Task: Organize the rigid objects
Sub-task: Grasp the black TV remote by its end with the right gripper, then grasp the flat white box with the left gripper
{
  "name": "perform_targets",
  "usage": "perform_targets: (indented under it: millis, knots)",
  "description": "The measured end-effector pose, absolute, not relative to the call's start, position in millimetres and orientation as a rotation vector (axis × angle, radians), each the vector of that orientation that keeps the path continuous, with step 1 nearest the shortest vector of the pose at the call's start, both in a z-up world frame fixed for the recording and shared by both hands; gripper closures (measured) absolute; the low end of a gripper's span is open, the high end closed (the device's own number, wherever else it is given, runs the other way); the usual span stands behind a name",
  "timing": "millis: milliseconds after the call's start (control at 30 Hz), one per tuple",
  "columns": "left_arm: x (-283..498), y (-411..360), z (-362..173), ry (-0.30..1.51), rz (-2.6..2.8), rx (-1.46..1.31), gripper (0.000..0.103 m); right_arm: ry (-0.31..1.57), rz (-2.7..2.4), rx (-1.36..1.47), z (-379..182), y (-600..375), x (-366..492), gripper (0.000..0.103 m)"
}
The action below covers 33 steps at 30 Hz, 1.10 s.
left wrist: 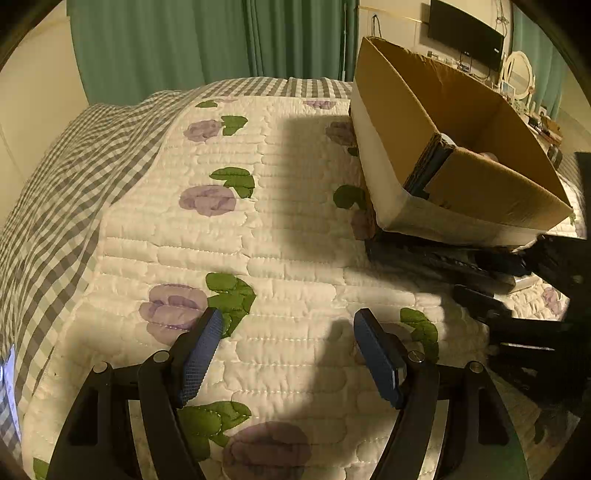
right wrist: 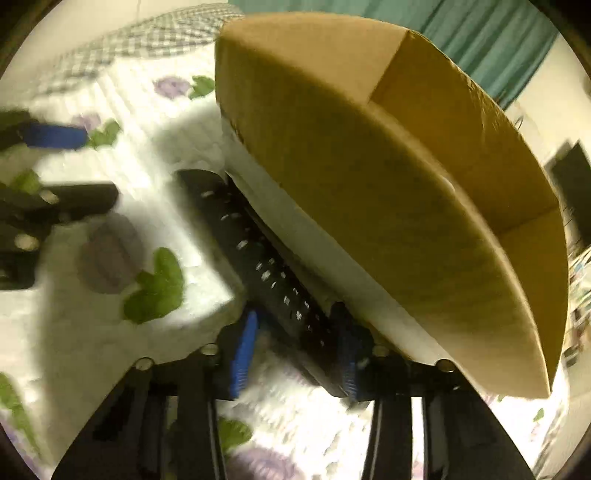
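Observation:
A black remote control [right wrist: 258,258] lies on the quilt against the near side of a cardboard box [right wrist: 369,192]. My right gripper [right wrist: 295,339] has its blue-padded fingers on either side of the remote's near end; the view is blurred and there is a gap at the left pad. In the left wrist view the remote [left wrist: 436,262] lies under the box's [left wrist: 461,155] near edge, with the right gripper [left wrist: 491,295] at it. My left gripper [left wrist: 288,325] is open and empty above the quilt. Dark flat objects [left wrist: 428,170] stand inside the box.
The floral quilt [left wrist: 277,229] covers a bed with a grey checked sheet [left wrist: 55,206] to the left. Green curtains [left wrist: 207,40] hang behind. A wall TV [left wrist: 465,33] and a cluttered shelf are at the far right.

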<state>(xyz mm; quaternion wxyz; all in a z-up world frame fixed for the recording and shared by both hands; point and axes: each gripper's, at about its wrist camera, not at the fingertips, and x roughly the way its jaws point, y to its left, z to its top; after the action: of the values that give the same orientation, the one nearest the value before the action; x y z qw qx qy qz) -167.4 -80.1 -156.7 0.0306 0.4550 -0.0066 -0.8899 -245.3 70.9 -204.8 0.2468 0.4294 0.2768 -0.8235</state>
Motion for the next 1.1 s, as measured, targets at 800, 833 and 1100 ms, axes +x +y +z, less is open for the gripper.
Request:
perform_targets:
  millis: [800, 833, 1100]
  knots:
    - [-168.8, 33.3, -142.7, -0.187, -2.925, 1.469, 0.027, 0.287, -2.483, 1.399, -179.4, 234.0, -206.2, 0.081]
    - [-170.5, 37.2, -144.0, -0.195, -2.921, 1.475, 0.027, 0.250, -2.479, 1.396, -179.8, 234.2, -212.2, 0.081]
    - [-175.5, 63.0, -146.2, -0.243, -2.914, 1.516, 0.027, 0.272, -2.471, 1.396, -188.3, 226.5, -232.3, 0.083]
